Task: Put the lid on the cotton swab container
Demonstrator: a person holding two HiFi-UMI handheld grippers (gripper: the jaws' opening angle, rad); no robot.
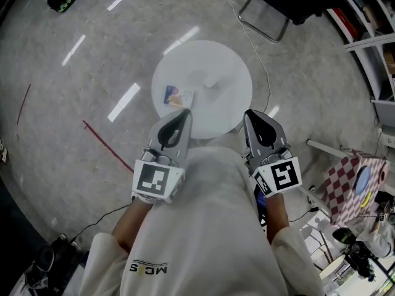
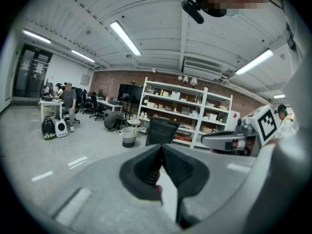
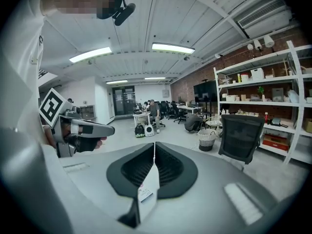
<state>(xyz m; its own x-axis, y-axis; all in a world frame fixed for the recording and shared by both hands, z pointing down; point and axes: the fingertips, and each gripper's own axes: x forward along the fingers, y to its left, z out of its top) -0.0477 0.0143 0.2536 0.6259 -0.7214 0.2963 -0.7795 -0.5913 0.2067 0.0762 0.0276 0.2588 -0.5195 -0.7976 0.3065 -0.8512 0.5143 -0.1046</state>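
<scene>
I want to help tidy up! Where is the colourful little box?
In the head view, the colourful little box sits on the left part of the round white table, just beyond the left tool.

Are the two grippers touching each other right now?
Apart. The head view shows the left gripper and the right gripper side by side with the person's white shirt between them. The right gripper view also shows the left gripper off to one side.

Round white table on grey floor — white shelves along a brick wall.
</scene>
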